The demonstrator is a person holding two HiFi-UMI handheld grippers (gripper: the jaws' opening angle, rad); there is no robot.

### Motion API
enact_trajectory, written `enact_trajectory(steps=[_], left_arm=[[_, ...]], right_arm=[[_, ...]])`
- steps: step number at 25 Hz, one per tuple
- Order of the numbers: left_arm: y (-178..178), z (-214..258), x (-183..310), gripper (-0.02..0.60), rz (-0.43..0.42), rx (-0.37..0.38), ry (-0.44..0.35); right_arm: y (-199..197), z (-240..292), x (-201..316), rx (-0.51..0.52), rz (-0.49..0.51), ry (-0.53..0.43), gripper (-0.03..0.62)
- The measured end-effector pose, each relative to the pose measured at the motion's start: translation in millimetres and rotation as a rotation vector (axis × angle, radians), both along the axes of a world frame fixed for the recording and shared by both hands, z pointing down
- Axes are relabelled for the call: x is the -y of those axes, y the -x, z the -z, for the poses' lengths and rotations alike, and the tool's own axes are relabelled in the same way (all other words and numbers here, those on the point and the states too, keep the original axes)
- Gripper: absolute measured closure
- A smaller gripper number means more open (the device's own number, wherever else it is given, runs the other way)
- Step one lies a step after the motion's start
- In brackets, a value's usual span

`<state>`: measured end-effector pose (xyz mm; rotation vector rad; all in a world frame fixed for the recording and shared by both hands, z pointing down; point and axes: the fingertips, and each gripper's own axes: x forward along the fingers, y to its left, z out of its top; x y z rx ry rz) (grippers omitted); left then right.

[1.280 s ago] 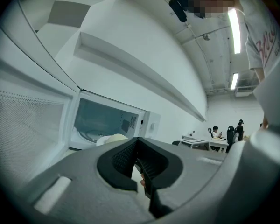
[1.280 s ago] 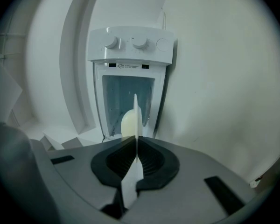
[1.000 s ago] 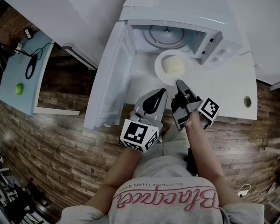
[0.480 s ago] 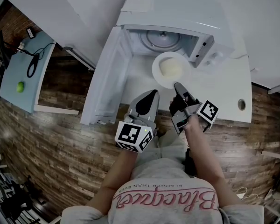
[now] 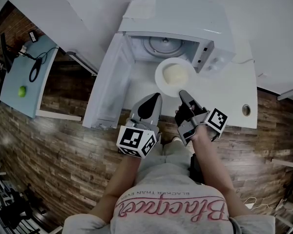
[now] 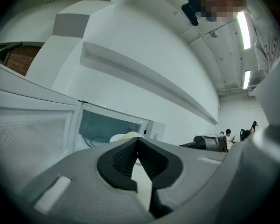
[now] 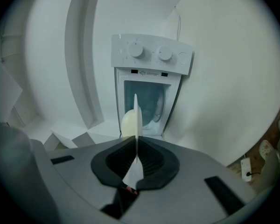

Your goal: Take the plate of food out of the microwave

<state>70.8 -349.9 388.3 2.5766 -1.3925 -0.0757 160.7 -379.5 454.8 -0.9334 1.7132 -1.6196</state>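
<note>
A white plate (image 5: 162, 79) carrying a pale round lump of food (image 5: 175, 74) hovers over the white table just in front of the open microwave (image 5: 176, 21). My right gripper (image 5: 181, 93) is shut on the plate's near rim. In the right gripper view the plate (image 7: 136, 118) stands edge-on between the pads, the food (image 7: 128, 124) to its left and my right gripper (image 7: 136, 146) closed on it. My left gripper (image 5: 156, 97) sits beside the plate's near left, shut and holding nothing. In the left gripper view its tips (image 6: 137, 141) meet, with the plate (image 6: 126, 136) just beyond.
The microwave door (image 5: 110, 84) hangs open to the left, and the glass turntable (image 5: 161, 45) shows inside. The white table (image 5: 224, 96) has a round hole (image 5: 246, 110) at its right. A light blue side table (image 5: 14, 77) with a green ball (image 5: 22, 91) stands far left.
The plate has come a little further out from the microwave mouth toward me, still in my right gripper. My left gripper has drawn back alongside it.
</note>
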Motion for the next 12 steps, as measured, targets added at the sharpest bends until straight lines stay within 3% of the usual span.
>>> enact_trajectory(steps=[12], left_arm=[[-4,36,5,0.577,-0.029,0.019,-0.058]], right_arm=[[-9,31,-11,0.036,-0.033,-0.017,0.571]])
